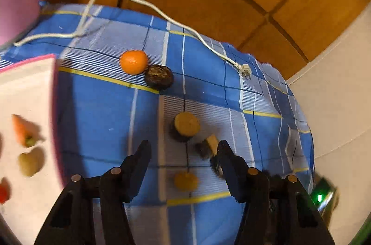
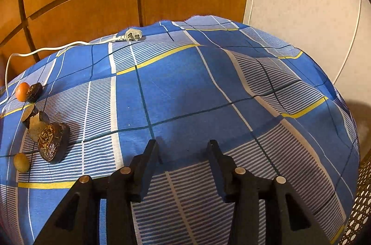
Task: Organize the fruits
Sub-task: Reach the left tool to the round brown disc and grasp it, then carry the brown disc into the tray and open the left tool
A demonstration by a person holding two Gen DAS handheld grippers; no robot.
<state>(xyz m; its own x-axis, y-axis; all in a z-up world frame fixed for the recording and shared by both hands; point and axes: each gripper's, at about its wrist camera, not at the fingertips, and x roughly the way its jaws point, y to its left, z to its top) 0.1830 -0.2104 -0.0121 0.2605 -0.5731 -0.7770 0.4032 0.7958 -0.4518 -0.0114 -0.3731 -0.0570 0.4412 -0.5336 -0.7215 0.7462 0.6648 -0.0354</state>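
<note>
Fruits lie on a blue checked cloth [image 1: 97, 106]. In the left wrist view my left gripper [image 1: 184, 147] is open above the cloth. A small yellow round fruit [image 1: 185, 180] lies between its fingers, touching neither. Just past the tips sits a cut brown-skinned half [image 1: 187, 125], and a cut wedge [image 1: 209, 145] lies against the right finger. Farther off are an orange [image 1: 133, 62] and a dark wrinkled fruit [image 1: 159, 77], side by side. My right gripper [image 2: 183, 147] is open over bare cloth. In its view the fruits are far left, among them a dark wrinkled piece [image 2: 53, 143] and the orange [image 2: 22, 90].
A white tray with a pink rim [image 1: 30, 59] at the left holds a carrot [image 1: 22, 131], a pale yellowish piece [image 1: 31, 161] and something red. A white cable with a plug [image 1: 244, 71] crosses the far side of the cloth. Wooden cabinet doors [image 2: 92, 1] stand behind.
</note>
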